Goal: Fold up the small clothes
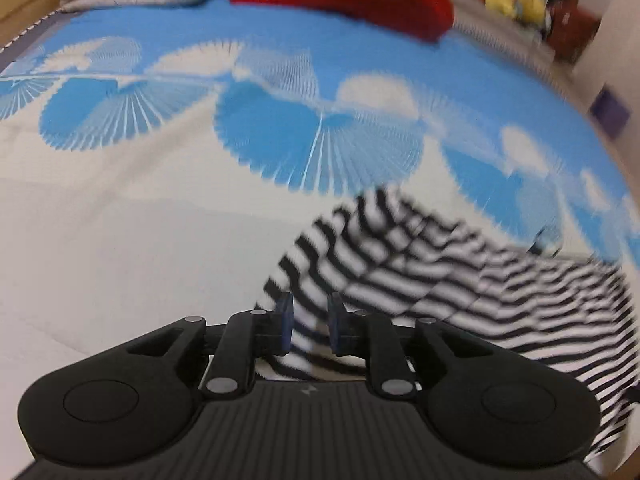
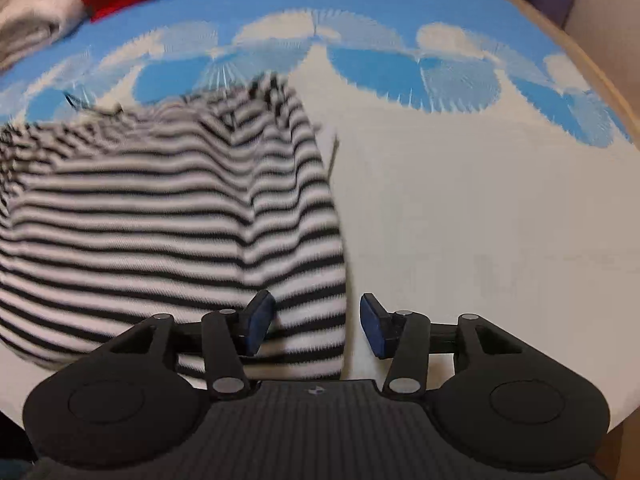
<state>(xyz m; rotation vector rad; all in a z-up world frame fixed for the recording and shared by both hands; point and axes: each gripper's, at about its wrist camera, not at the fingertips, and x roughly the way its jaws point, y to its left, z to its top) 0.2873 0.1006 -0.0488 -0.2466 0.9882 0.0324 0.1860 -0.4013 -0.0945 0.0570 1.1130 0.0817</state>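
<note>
Striped garment [image 2: 172, 208] lies rumpled on the bedspread [image 2: 460, 220], a soft black-and-white knit, light and floppy by the look; likely to sag and slide, so best taken at a hem corner or edge. Left gripper [image 1: 310, 326] jaws stand narrowly apart with cloth between, pads not visibly pressing. Right gripper [image 2: 316, 324] gapes open over the garment's edge, holding nothing. Bedspread: cream with blue fan print.
</note>
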